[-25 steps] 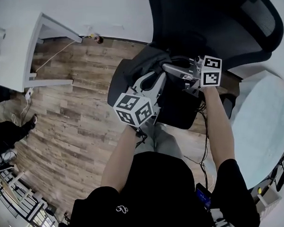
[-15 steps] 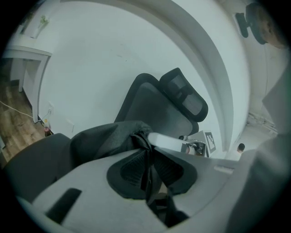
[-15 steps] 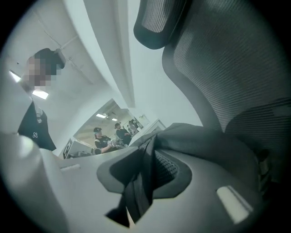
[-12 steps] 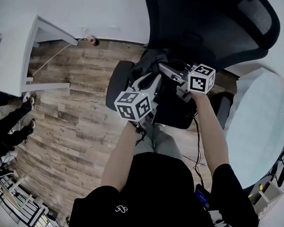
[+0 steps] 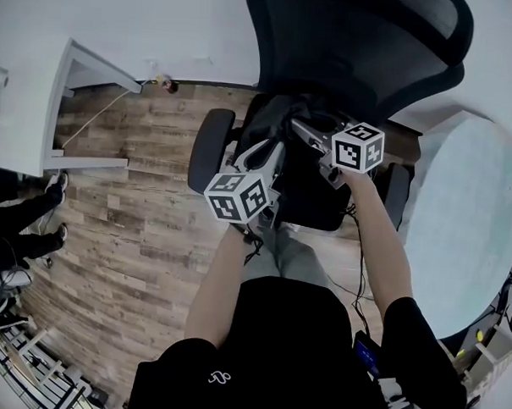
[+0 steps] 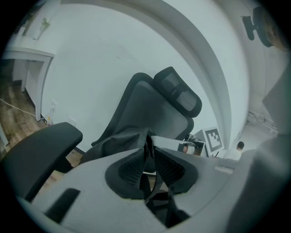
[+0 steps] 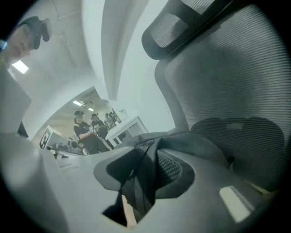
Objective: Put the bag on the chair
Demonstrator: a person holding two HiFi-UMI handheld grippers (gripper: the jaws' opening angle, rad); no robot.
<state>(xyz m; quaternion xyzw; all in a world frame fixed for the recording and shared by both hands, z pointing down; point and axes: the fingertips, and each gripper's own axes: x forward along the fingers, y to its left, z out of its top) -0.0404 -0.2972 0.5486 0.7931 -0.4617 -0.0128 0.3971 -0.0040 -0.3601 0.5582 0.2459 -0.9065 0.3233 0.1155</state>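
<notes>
A black mesh-backed office chair (image 5: 356, 43) fills the top of the head view. The dark grey bag (image 5: 267, 115) lies bunched over its seat, between the two armrests. My left gripper (image 5: 280, 145) reaches in from the lower left and is shut on a thin fold or strap of the bag (image 6: 136, 136), pinched at the jaw tips (image 6: 148, 148). My right gripper (image 5: 298, 123) comes from the right. Its jaws are opening, and a thick fold of bag fabric (image 7: 191, 143) still hangs loosely between them (image 7: 150, 157), in front of the chair's backrest (image 7: 236, 82).
The chair's left armrest (image 5: 212, 147) and right armrest (image 5: 396, 193) flank the seat. A pale round table (image 5: 467, 226) stands close on the right. A white desk (image 5: 32, 105) and a person's legs (image 5: 18, 223) are at the left on the wood floor. Several people (image 7: 88, 132) stand far behind.
Both grippers have carried the bag a little further toward the chair's backrest. The bag's bulk, which spread left over the armrest, now sits over the seat.
</notes>
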